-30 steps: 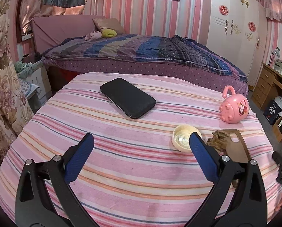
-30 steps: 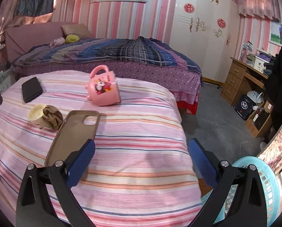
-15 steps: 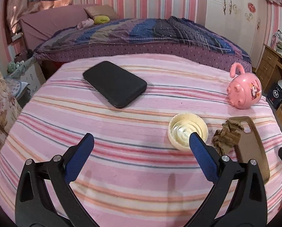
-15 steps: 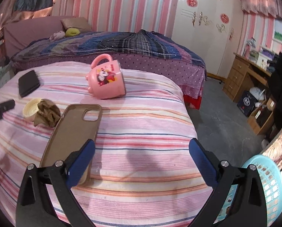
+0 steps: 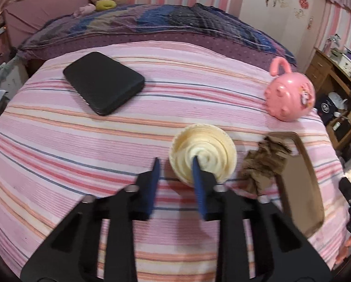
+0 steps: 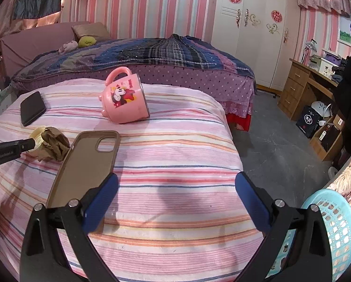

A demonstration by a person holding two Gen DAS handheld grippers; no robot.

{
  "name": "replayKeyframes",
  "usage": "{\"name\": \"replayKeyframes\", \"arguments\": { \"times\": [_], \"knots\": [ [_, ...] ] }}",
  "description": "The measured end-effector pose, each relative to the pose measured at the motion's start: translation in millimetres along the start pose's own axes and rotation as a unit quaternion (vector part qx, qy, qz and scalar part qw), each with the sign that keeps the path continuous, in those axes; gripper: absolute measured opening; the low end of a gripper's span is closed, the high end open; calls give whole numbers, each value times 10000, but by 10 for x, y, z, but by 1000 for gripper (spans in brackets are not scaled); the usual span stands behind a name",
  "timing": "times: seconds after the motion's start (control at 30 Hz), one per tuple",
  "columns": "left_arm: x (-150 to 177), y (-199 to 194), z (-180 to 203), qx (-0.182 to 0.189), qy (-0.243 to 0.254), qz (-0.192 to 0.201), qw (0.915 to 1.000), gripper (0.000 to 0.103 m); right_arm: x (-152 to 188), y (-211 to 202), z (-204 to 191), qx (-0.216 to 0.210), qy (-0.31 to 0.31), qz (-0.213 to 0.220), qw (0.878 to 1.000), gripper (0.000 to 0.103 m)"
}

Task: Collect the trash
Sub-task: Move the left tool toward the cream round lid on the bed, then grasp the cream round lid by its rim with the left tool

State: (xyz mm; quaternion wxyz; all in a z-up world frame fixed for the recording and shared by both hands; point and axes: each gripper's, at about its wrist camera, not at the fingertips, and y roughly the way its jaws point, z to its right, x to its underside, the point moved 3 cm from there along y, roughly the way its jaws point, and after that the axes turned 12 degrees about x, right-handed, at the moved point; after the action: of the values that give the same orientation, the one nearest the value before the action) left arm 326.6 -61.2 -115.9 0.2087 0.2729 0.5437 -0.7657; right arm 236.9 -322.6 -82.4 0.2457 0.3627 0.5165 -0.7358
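Left wrist view, from left to right: a black phone [image 5: 103,82] lies flat in the upper left on the pink striped cloth [image 5: 57,145] covering the desk. Low in the centre, the left gripper [image 5: 175,162] points down at a cream plastic lid [image 5: 202,151], a round, ridged cap lying with its hollow side up. The gripper's jaws are closing, narrow now; one blue finger is inside the hollow and the other outside the near rim, so the rim stands between them, though whether the pads already press on it cannot be told through the blur. Just right of the lid sits a crumpled brown paper wad [image 5: 262,162], touching a brown phone case [image 5: 297,181] that lies open side up. A pink mug [image 5: 289,98] lies on its side at the upper right. Right wrist view: the lid [image 6: 37,136] and wad [image 6: 54,146] are at the left edge, with the left gripper's black finger reaching in from the left. The right gripper [image 6: 176,199] hovers wide and empty over the cloth, low in the frame. A light blue basket [image 6: 328,232] stands at the lower right.
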Motion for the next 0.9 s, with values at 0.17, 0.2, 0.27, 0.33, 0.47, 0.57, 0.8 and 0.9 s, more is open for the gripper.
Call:
{"name": "replayKeyframes", "arguments": {
  "times": [0.17,0.2,0.27,0.33,0.47,0.57,0.8,0.9],
  "knots": [
    [43,-40,-14,110,16,-17,9999,6,9,-50,-71,16,-170,88,9998,97],
    [49,-56,-35,141,-15,-8,9999,5,13,-53,-80,19,-181,91,9998,97],
    [58,-94,-74,158,-37,7,9999,3,18,-61,-101,32,-212,95,9997,97],
    [62,-141,-116,156,-36,42,9999,2,2,-72,-130,22,-201,104,9997,97],
    [71,-196,-206,134,-101,74,9998,2,-1,-97,-201,-11,-221,145,9997,97],
    [62,-232,-260,93,-140,61,9998,2,-1,-96,-273,-1,-304,120,9995,97],
    [140,-461,-377,-261,-5,98,9996,3,1,-133,-442,15,-556,208,9982,97],
    [148,-504,-452,-351,44,87,9993,3,-2,-144,-475,-2,-576,207,9981,97]
  ]
}}
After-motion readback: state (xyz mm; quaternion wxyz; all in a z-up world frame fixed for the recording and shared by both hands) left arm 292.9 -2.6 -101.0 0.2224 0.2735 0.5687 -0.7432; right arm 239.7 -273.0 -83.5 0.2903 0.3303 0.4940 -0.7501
